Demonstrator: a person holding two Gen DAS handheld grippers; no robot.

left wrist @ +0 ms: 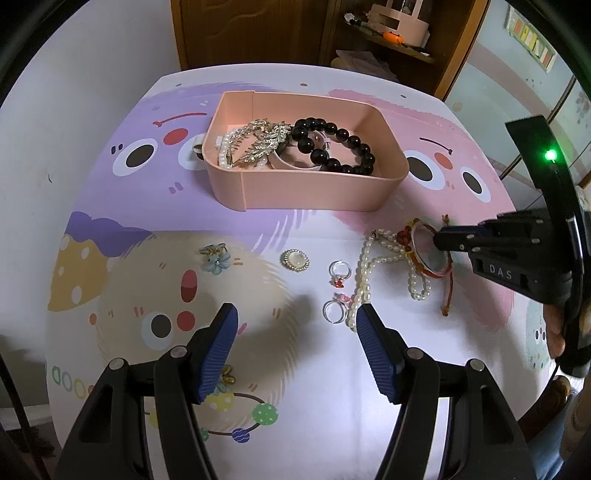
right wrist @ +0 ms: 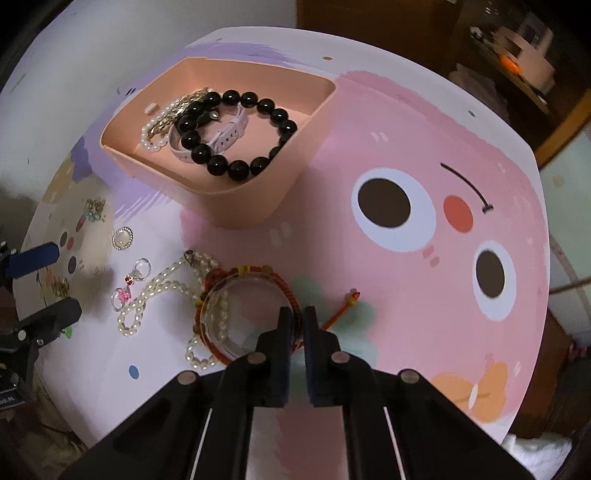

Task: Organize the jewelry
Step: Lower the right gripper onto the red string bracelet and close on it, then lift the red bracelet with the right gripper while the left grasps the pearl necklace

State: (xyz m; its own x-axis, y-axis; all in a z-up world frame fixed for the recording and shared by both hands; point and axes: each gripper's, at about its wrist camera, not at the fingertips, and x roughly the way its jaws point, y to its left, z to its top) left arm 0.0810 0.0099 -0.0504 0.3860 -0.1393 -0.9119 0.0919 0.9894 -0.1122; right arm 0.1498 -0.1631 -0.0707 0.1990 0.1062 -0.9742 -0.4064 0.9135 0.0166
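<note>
A pink tray (left wrist: 314, 192) (right wrist: 251, 206) holds a black bead bracelet (left wrist: 332, 147) (right wrist: 236, 166), a gold hair comb (left wrist: 258, 142) and pearls. My right gripper (right wrist: 298, 317) (left wrist: 441, 242) is shut on the rim of a clear bangle wrapped with red cord (right wrist: 243, 317) (left wrist: 424, 254), which rests on the mat over a pearl necklace (left wrist: 364, 273) (right wrist: 155, 295). My left gripper (left wrist: 297, 321) is open and empty above the mat, near two rings (left wrist: 338, 273) (left wrist: 334, 310), an oval brooch (left wrist: 294, 260) and a blue flower clip (left wrist: 216, 258).
The round table has a cartoon mat (left wrist: 147, 184) (right wrist: 406, 295). A wooden cabinet (left wrist: 258, 33) with shelves stands behind the table. A small flower piece (left wrist: 225, 380) lies under my left gripper's fingers.
</note>
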